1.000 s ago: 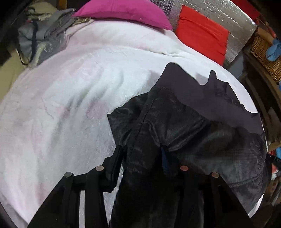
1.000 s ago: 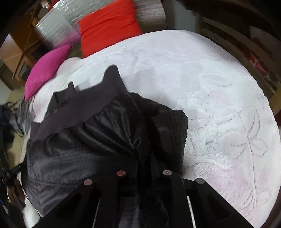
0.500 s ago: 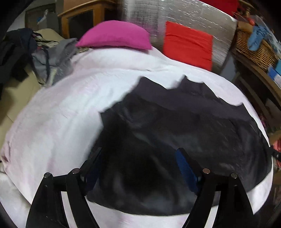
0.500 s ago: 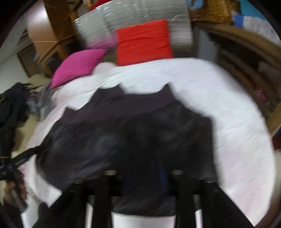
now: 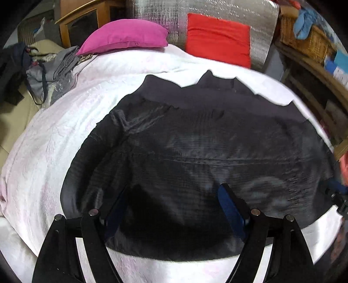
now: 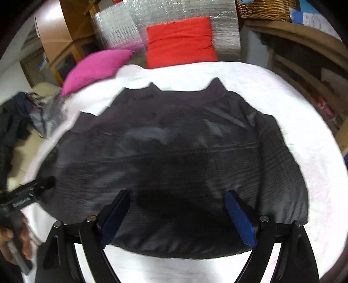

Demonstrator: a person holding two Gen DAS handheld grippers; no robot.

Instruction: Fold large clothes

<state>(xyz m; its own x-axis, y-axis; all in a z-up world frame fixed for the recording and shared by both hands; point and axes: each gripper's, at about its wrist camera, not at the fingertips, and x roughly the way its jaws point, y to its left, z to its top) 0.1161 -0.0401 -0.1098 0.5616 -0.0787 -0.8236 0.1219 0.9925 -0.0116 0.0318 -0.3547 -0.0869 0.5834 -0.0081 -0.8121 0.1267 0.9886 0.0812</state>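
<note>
White bed [image 5: 54, 139] w/ pink pillow [image 5: 124, 36] at its head: black jacket [image 5: 195, 152] spread flat mid-bed, both tools, left [image 5: 171, 209] & right [image 6: 177, 214], just opened wide, nothing pinched, prob. to let it settle before folding.

Both wrist cameras look steeply down and forward along their own jaws, from close above the near edge of the bed [image 5: 43, 152]. Left view sits left of the black garment [image 5: 206, 152], right view further right. Shared: garment, pink pillow [image 6: 95, 67], red cushion [image 6: 180, 41], silver headboard [image 5: 217, 10].
</note>
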